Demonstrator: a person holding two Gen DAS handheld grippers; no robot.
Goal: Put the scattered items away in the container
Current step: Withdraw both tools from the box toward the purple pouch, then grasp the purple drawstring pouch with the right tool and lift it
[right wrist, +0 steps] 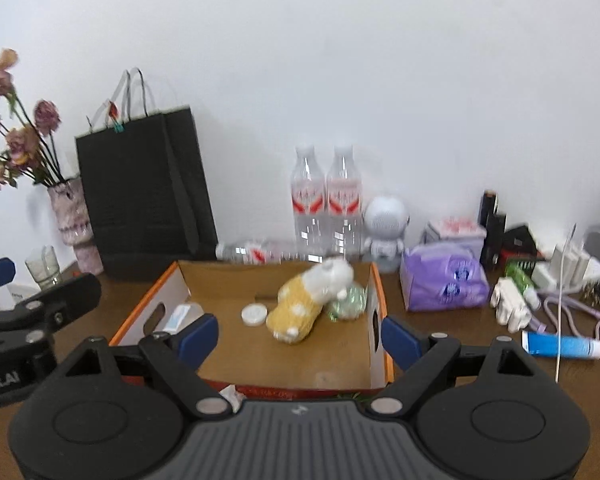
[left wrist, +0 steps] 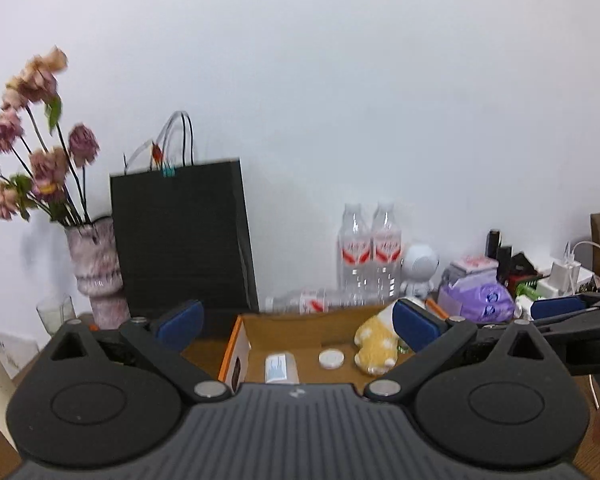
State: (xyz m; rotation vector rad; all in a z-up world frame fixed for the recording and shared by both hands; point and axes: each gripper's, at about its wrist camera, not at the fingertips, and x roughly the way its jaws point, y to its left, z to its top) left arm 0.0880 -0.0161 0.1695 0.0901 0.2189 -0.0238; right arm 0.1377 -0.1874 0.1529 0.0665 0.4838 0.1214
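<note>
An open cardboard box (right wrist: 374,280) with orange edges sits on the wooden table; it also shows in the left wrist view (left wrist: 236,340). Inside lie a yellow-and-white plush toy (right wrist: 300,312), a white round lid (right wrist: 254,314), a green crinkly packet (right wrist: 350,302) and a small white-blue pack (right wrist: 180,316). In the left wrist view the plush (left wrist: 374,342), lid (left wrist: 331,359) and pack (left wrist: 280,368) show too. My left gripper (left wrist: 298,324) is open and empty above the box's near side. My right gripper (right wrist: 298,338) is open and empty over the box's front.
Right of the box lie a purple tissue pack (right wrist: 444,280), a white glove-like item (right wrist: 510,306), a blue tube (right wrist: 562,345) and cables (right wrist: 560,308). Behind stand two water bottles (right wrist: 326,204), one lying bottle (right wrist: 260,252), a white figurine (right wrist: 386,224), a black paper bag (right wrist: 144,196) and a flower vase (right wrist: 72,220).
</note>
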